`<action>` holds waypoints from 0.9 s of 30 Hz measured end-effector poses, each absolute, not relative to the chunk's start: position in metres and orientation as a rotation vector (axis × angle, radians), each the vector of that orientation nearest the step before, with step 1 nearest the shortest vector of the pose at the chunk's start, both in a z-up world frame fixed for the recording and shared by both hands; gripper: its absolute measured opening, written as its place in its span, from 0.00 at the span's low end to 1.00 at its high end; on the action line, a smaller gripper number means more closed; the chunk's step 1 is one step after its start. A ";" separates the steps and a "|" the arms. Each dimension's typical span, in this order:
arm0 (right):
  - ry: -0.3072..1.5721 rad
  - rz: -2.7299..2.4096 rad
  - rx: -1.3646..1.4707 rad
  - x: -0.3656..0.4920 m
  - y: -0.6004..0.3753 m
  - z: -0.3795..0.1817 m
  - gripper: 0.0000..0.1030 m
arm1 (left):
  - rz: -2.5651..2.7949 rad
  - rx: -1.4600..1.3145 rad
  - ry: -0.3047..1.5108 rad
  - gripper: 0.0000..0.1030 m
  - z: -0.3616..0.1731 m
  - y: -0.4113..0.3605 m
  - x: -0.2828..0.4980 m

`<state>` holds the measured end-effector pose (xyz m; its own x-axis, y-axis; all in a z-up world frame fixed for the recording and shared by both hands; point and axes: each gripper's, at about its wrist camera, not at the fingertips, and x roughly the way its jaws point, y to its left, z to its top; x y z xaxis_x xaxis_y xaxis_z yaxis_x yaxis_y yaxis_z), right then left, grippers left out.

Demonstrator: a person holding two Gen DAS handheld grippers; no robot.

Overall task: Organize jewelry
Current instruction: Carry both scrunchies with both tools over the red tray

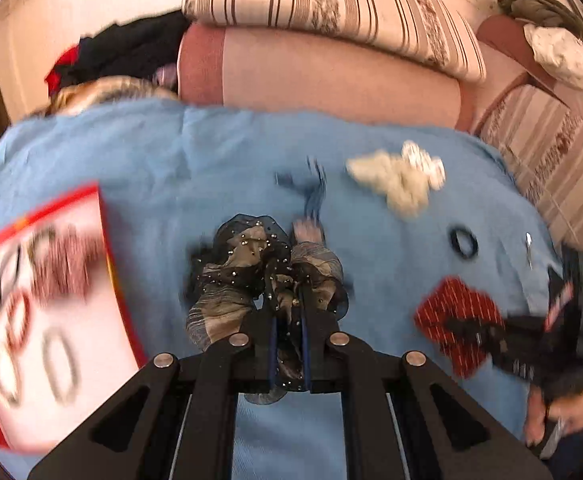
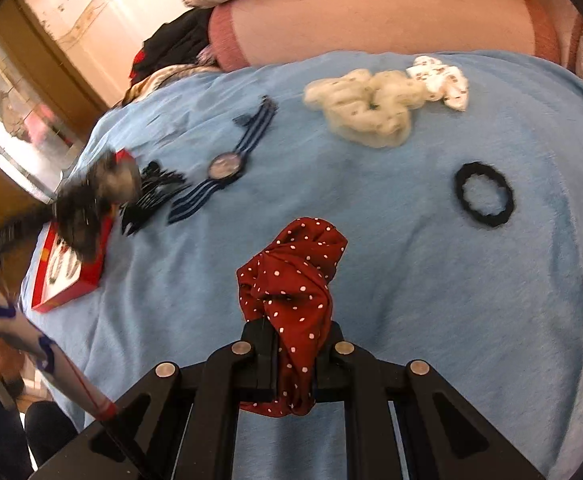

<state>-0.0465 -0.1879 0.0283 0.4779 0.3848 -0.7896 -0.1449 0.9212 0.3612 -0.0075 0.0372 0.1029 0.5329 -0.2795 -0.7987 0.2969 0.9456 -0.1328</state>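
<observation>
My left gripper (image 1: 289, 308) is shut on a black and grey sequined scrunchie (image 1: 247, 264), held above the blue cloth; it shows blurred in the right wrist view (image 2: 95, 196) over the box. My right gripper (image 2: 295, 336) is shut on a red polka-dot scrunchie (image 2: 295, 280), which also shows in the left wrist view (image 1: 455, 312). A red-rimmed white box (image 1: 47, 292) with rings and bracelets lies at the left. On the cloth lie a blue striped watch (image 2: 225, 166), a cream scrunchie (image 2: 367, 108), a white patterned scrunchie (image 2: 441, 80), a black hair tie (image 2: 485, 194) and a black claw clip (image 2: 151, 196).
The blue cloth (image 2: 411, 280) covers a bed. Pink and striped pillows (image 1: 331, 68) lie behind it. Dark clothes (image 1: 131, 52) are piled at the back left. A small metal pin (image 1: 528, 246) lies at the cloth's right.
</observation>
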 end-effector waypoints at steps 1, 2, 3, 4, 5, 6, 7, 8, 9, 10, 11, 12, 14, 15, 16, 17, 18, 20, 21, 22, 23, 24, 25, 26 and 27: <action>1.028 0.324 0.254 -0.047 -0.185 0.027 0.12 | -0.343 0.029 0.965 0.09 0.093 0.035 -0.015; 1.037 0.321 0.245 -0.047 -0.180 0.024 0.14 | -0.346 0.030 0.979 0.09 0.084 0.034 -0.018; 1.049 0.321 0.235 -0.046 -0.176 0.019 0.14 | -0.352 0.028 0.998 0.09 0.075 0.031 -0.019; 1.058 0.319 0.228 -0.045 -0.174 0.015 0.15 | -0.356 0.029 1.019 0.09 0.063 0.027 -0.019; 1.066 0.313 0.227 -0.043 -0.173 0.011 0.15 | -0.355 0.037 1.021 0.13 0.056 0.024 -0.019; 1.078 0.308 0.222 -0.042 -0.172 0.007 0.17 | -0.348 0.053 1.029 0.20 0.047 0.020 -0.019; 1.087 0.305 0.213 -0.041 -0.172 0.005 0.23 | -0.344 0.072 1.027 0.24 0.043 0.017 -0.021; 1.087 0.297 0.208 -0.043 -0.173 0.005 0.31 | -0.351 0.088 1.017 0.31 0.043 0.016 -0.025; 1.080 0.291 0.207 -0.044 -0.175 0.007 0.35 | -0.356 0.106 1.003 0.41 0.047 0.014 -0.029; 1.063 0.292 0.203 -0.048 -0.176 0.013 0.42 | -0.354 0.112 0.993 0.47 0.052 0.015 -0.032; 1.051 0.289 0.198 -0.052 -0.177 0.018 0.47 | -0.356 0.112 0.974 0.55 0.062 0.017 -0.037; 1.039 0.283 0.194 -0.056 -0.179 0.021 0.48 | -0.363 0.104 0.951 0.63 0.069 0.020 -0.042; 1.003 0.274 0.196 -0.065 -0.182 0.031 0.48 | -0.351 0.099 0.905 0.75 0.082 0.028 -0.050; 0.994 0.272 0.200 -0.067 -0.183 0.033 0.48 | -0.337 0.101 0.894 0.76 0.083 0.033 -0.050; 0.985 0.269 0.206 -0.068 -0.183 0.035 0.49 | -0.325 0.100 0.895 0.76 0.082 0.036 -0.048; 0.979 0.264 0.205 -0.068 -0.183 0.036 0.53 | -0.314 0.093 0.911 0.76 0.076 0.040 -0.043; 0.982 0.260 0.191 -0.067 -0.180 0.034 0.56 | -0.306 0.077 0.936 0.76 0.069 0.044 -0.037; 1.001 0.260 0.164 -0.064 -0.173 0.027 0.58 | -0.312 0.056 0.962 0.76 0.060 0.047 -0.031; 1.009 0.264 0.159 -0.063 -0.171 0.025 0.58 | -0.314 0.061 0.969 0.76 0.056 0.046 -0.029; 1.019 0.273 0.149 -0.061 -0.166 0.021 0.58 | -0.310 0.066 0.972 0.76 0.052 0.044 -0.027; 1.031 0.276 0.132 -0.059 -0.161 0.016 0.58 | -0.307 0.065 0.976 0.76 0.049 0.043 -0.024; 1.044 0.279 0.124 -0.057 -0.158 0.011 0.57 | -0.307 0.057 0.983 0.74 0.044 0.042 -0.020; 1.054 0.282 0.125 -0.057 -0.158 0.008 0.36 | -0.311 0.046 0.997 0.68 0.039 0.041 -0.017; 1.080 0.287 0.131 -0.054 -0.157 0.003 0.24 | -0.317 0.033 1.020 0.47 0.035 0.039 -0.015; 1.079 0.286 0.134 -0.054 -0.157 0.003 0.24 | -0.316 0.026 1.024 0.36 0.033 0.038 -0.014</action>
